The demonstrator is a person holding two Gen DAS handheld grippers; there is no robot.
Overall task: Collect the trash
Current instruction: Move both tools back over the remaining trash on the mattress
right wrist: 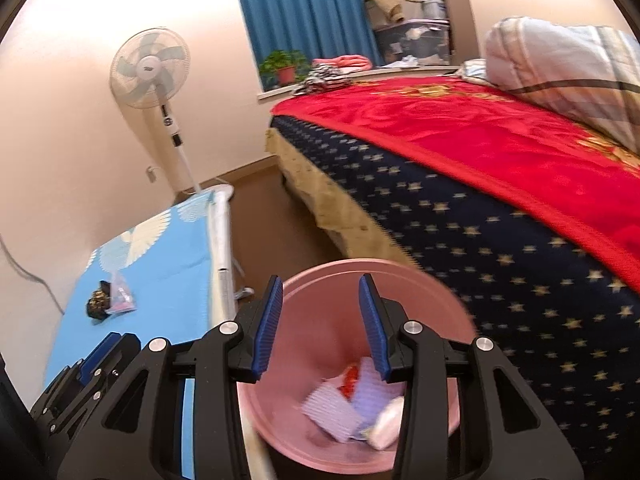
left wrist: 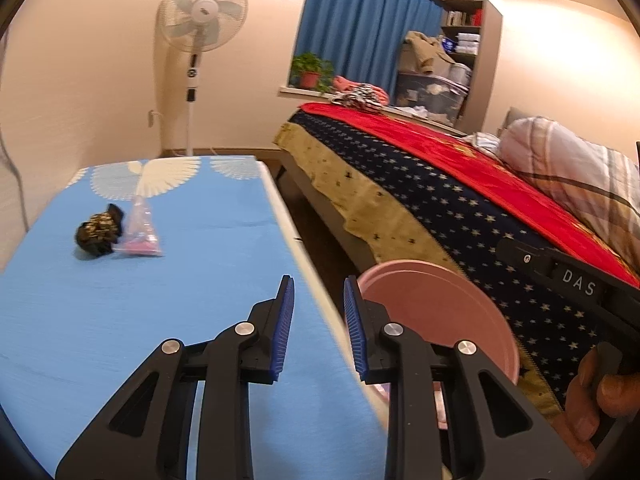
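On the blue tablecloth (left wrist: 168, 300) lie a crumpled dark wrapper (left wrist: 98, 232) and a clear plastic bag with pink contents (left wrist: 140, 234), touching each other; both also show small in the right wrist view, the wrapper (right wrist: 99, 300) left of the bag (right wrist: 122, 300). My left gripper (left wrist: 319, 328) hangs over the table's right edge, open and with nothing between its pads. A pink bin (right wrist: 436, 304) stands on the floor between table and bed, with white and lilac paper scraps (right wrist: 348, 404) inside. My right gripper (right wrist: 320, 326) is above the bin's mouth, open, nothing in it.
A bed with a red blanket (right wrist: 480, 136) and star-patterned navy cover (left wrist: 460, 220) runs along the right, a plaid pillow (left wrist: 580, 168) on it. A standing fan (left wrist: 202, 20) is in the far corner. A hand (left wrist: 592, 392) holds the right gripper's handle at lower right.
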